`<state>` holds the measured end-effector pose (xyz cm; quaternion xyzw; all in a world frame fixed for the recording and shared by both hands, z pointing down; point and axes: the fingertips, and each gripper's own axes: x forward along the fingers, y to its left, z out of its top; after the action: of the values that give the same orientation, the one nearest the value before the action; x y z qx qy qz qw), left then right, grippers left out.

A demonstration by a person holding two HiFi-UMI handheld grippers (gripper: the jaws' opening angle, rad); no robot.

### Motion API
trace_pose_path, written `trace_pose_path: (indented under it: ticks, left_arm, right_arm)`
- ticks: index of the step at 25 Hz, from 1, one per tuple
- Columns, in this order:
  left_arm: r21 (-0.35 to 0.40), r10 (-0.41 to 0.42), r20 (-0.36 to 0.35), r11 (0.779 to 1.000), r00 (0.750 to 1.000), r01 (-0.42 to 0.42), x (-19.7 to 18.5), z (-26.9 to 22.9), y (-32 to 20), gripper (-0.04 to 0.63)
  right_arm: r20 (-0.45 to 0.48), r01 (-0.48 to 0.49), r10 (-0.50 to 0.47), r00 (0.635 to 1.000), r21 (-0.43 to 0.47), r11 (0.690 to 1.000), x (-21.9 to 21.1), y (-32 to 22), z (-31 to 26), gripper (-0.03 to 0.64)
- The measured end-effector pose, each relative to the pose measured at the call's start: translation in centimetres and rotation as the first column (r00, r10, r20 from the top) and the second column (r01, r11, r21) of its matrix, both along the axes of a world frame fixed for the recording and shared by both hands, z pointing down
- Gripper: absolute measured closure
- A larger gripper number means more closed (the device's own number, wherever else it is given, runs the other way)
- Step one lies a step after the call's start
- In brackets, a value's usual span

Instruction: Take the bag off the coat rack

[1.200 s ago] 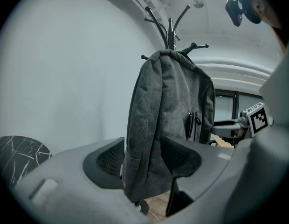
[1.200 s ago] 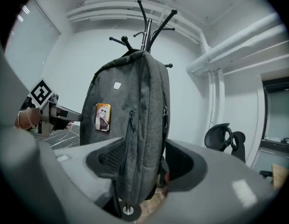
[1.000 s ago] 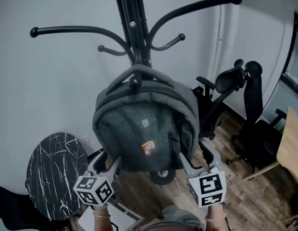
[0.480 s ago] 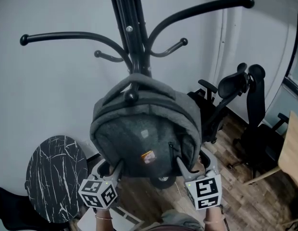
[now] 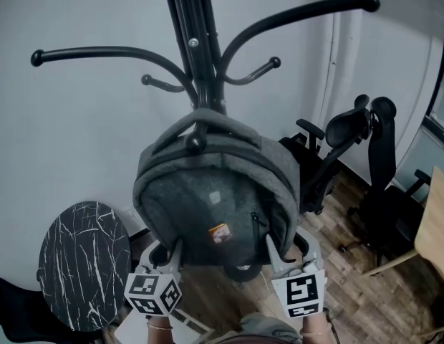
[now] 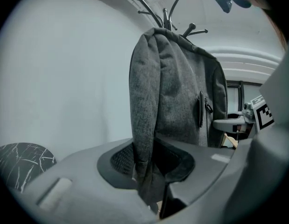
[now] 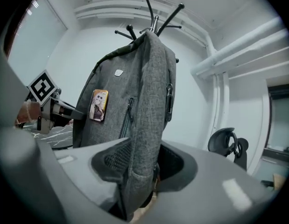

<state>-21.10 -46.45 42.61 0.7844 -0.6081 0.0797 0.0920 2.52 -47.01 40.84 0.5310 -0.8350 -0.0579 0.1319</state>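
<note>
A grey backpack (image 5: 215,199) hangs by its top loop from a hook of the black coat rack (image 5: 197,41). My left gripper (image 5: 166,249) is at the bag's lower left corner, and my right gripper (image 5: 288,244) is at its lower right corner. In the left gripper view the jaws of the left gripper (image 6: 151,164) are closing, and the bag (image 6: 182,106) has its side edge pinched between the pads. The right gripper view shows the right gripper (image 7: 147,164) also closing, its pads against the bag (image 7: 135,101) along its other edge. The bag's underside is hidden.
A round black marble table (image 5: 82,264) stands low at the left. Black office chairs (image 5: 351,142) crowd the right, beside a wooden tabletop (image 5: 437,221) at the frame's edge. The rack's curved arms (image 5: 107,52) spread overhead. A pale wall is close behind.
Both grippers slid in under the bag's lower corners and their jaws narrowed onto its side edges. The bag still hangs on its hook.
</note>
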Motion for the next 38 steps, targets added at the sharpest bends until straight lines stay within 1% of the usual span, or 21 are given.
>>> trace_pose_path:
  ticks: [3,6,17,25,38]
  left_arm:
    - [0.022,-0.014,0.011,1.000,1.000,0.013,0.2,-0.3,0.6,0.508]
    - [0.036,-0.024,0.016,0.999,1.000,0.023,0.3,-0.6,1.0,0.518]
    - [0.070,-0.029,0.026,0.997,0.999,0.027,0.0,-1.9,2.7,0.523]
    - [0.094,-0.008,0.028,0.996,1.000,0.006,0.0,-3.0,4.2,0.525]
    - [0.119,0.023,0.015,0.993,1.000,-0.024,0.1,-3.8,7.7,0.525]
  right_arm:
    - [-0.018,-0.001,0.002,1.000,0.028,1.000,-0.3,0.5,-0.3,0.471]
    - [-0.028,0.002,-0.001,1.000,0.029,1.000,-0.4,0.8,-0.4,0.479]
    - [-0.039,0.008,-0.006,0.999,0.044,0.999,-0.9,2.6,-1.2,0.488]
    - [-0.034,-0.011,0.014,0.999,0.079,0.997,-0.9,4.4,-2.2,0.488]
    - [-0.046,-0.042,0.047,0.998,0.099,0.994,-0.9,8.5,-3.1,0.488]
